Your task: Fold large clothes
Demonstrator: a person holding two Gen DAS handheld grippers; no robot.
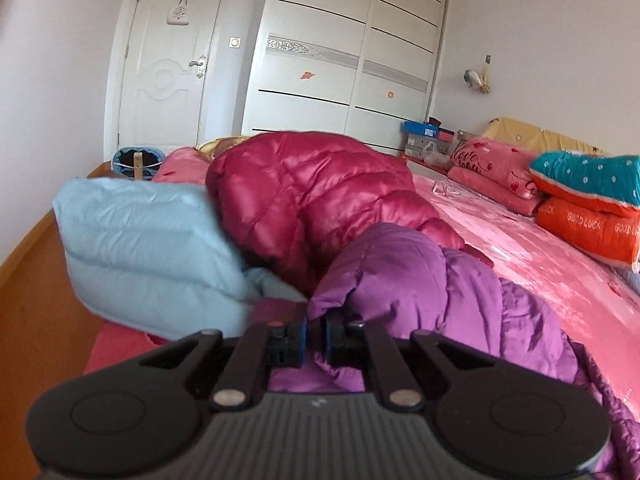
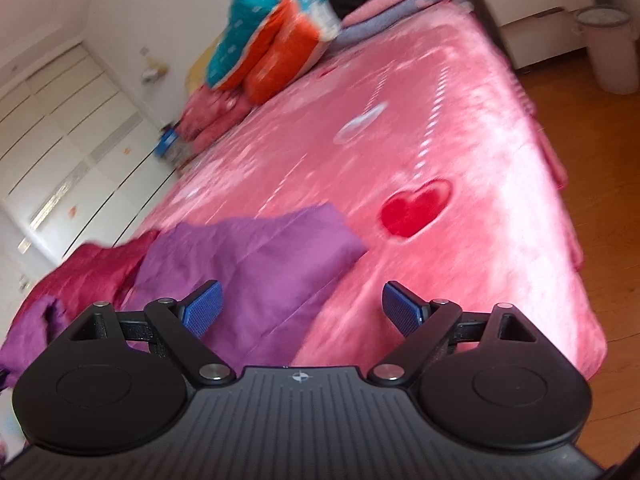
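1. Purple quilted fabric is pinched between the closed jaws of the left claw [image 1: 316, 330]: a bunched fold of the purple down jacket [image 1: 420, 280] is clamped right at the fingertips, and the rest of the garment is seen spilling away to the right over the pink bedspread [image 1: 540, 248].

2. An opening step of the fold is judged to be in hand, since the jacket is still rumpled and only 1 edge of it is gripped; no neat fold is visible yet.

3. The right claw [image 2: 302, 310] is held wide open and empty above the bed, its blue pads [image 2: 204, 308] well apart. A flatter panel of the purple jacket [image 2: 256, 264] is seen just ahead of its left finger and partly under it, not touched as far as can be told; the picture is blurred.

4. A 2nd grip is judged to be called for next: the free panel would need to be taken by the right claw so that the garment can be stretched flat between the 2 claws before it is doubled over.

5. Crowding is noted on the left side: a magenta down jacket [image 1: 312, 184] lies touching the purple one behind it, and a pale blue padded garment [image 1: 152, 248] is propped beside that. Dragging them along is judged a risk.
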